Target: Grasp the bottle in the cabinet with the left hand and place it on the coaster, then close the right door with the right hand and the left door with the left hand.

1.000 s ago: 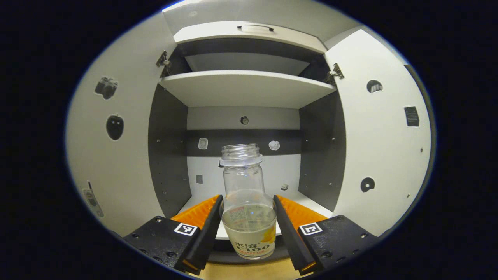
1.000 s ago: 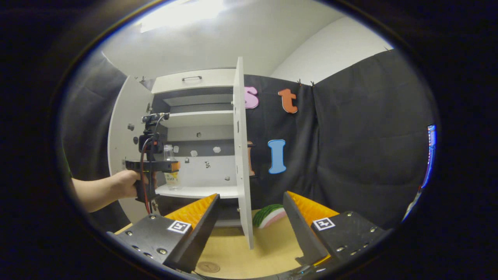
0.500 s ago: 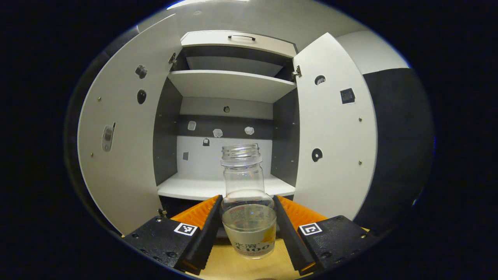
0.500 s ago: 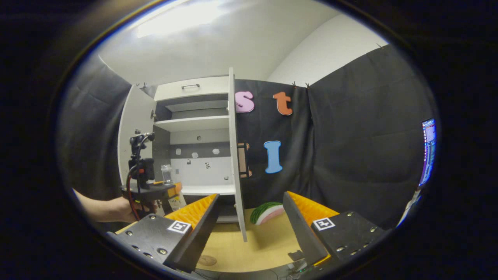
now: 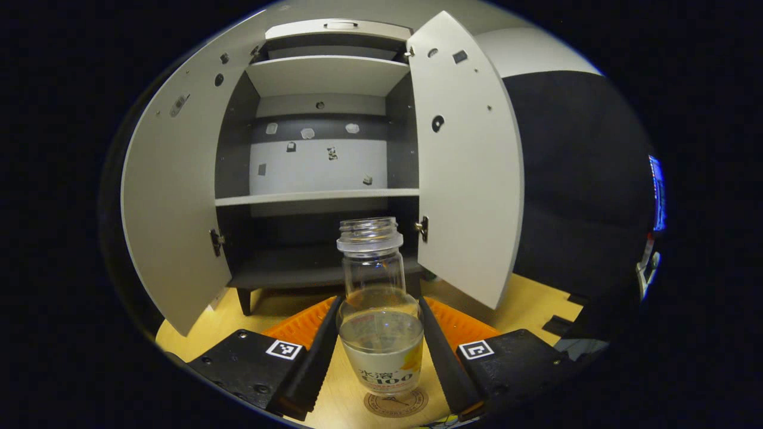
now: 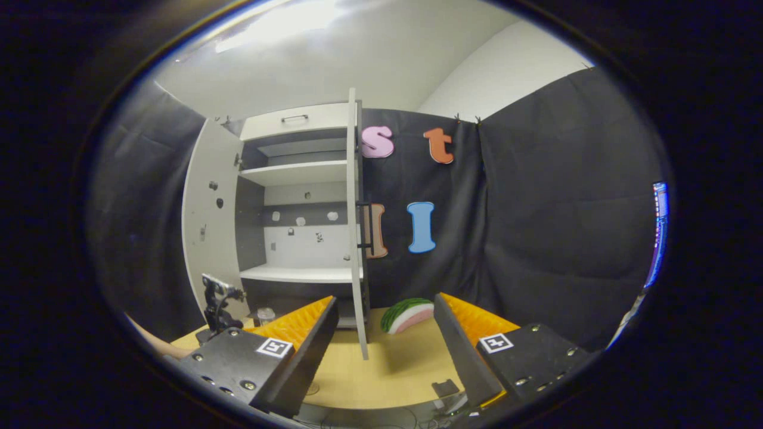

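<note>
In the left gripper view, my left gripper (image 5: 380, 351) has its jaws closed on the lower body of the clear, uncapped glass bottle with a pale label (image 5: 380, 310), one jaw pressing each side. The bottle stands upright, its base on or just above the round brown coaster (image 5: 396, 402) at six o'clock on the yellow wooden worktop (image 5: 197, 330); I cannot tell whether it touches. Beyond, from ten to one o'clock, the white two-door cabinet (image 5: 322, 77) stands open, its left door (image 5: 173, 196) and right door (image 5: 468, 173) both swung out.

In the right gripper view, my right gripper (image 6: 384, 342) holds its jaws wide apart around nothing, hovering over the worktop. The right door's edge is at twelve o'clock, and a green, white and pink watermelon-slice toy (image 6: 408, 314) lies just right of it.

I judge placing to be the step in hand. Next I should settle the bottle, spread the left jaws, then push the right door shut.
</note>
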A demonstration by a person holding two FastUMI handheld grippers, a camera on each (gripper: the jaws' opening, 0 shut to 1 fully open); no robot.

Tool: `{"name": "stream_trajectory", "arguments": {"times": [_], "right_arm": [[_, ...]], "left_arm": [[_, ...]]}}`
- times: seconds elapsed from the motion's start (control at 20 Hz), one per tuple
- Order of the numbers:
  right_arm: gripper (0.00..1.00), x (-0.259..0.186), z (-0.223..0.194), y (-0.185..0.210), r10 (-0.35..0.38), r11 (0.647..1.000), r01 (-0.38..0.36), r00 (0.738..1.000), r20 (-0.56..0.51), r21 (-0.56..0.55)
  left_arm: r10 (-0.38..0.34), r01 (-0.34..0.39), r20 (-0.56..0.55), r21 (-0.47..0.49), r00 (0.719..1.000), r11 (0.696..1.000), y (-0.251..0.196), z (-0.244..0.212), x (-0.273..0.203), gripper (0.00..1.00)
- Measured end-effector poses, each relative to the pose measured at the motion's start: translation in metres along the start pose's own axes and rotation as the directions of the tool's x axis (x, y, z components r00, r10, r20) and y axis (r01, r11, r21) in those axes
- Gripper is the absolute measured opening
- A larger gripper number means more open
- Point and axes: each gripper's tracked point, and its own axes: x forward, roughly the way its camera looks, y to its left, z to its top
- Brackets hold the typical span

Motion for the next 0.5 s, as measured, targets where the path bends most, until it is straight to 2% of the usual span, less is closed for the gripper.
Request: {"name": "stream_trajectory", "arguments": {"times": [0.15,0.25,0.3,0.35,0.5], "right_arm": [[0.98,0.020,-0.017,0.004,0.018,1.000,-0.019,1.000,-0.025,-0.021],[0.98,0.034,-0.032,0.009,0.029,0.999,-0.030,0.998,-0.046,-0.016],[0.94,0.039,-0.041,0.013,0.041,0.999,-0.041,0.997,-0.062,-0.004],[0.98,0.042,-0.045,0.020,0.061,0.998,-0.061,0.996,-0.064,0.008],[0.98,0.051,-0.052,0.040,0.122,0.992,-0.119,0.991,-0.055,0.044]], "left_arm": [[-0.061,0.061,-0.001,0.026,0.998,0.998,-0.015,-0.041,0.000,0.81],[-0.072,0.072,-0.002,0.037,0.997,0.997,-0.014,-0.063,0.001,0.81],[-0.081,0.081,-0.003,0.031,0.997,0.996,-0.016,-0.072,0.002,0.81],[-0.094,0.094,-0.001,0.025,0.996,0.995,-0.019,-0.079,0.001,0.81],[-0.133,0.129,0.038,0.083,0.990,0.988,-0.029,-0.080,-0.005,0.82]]}}
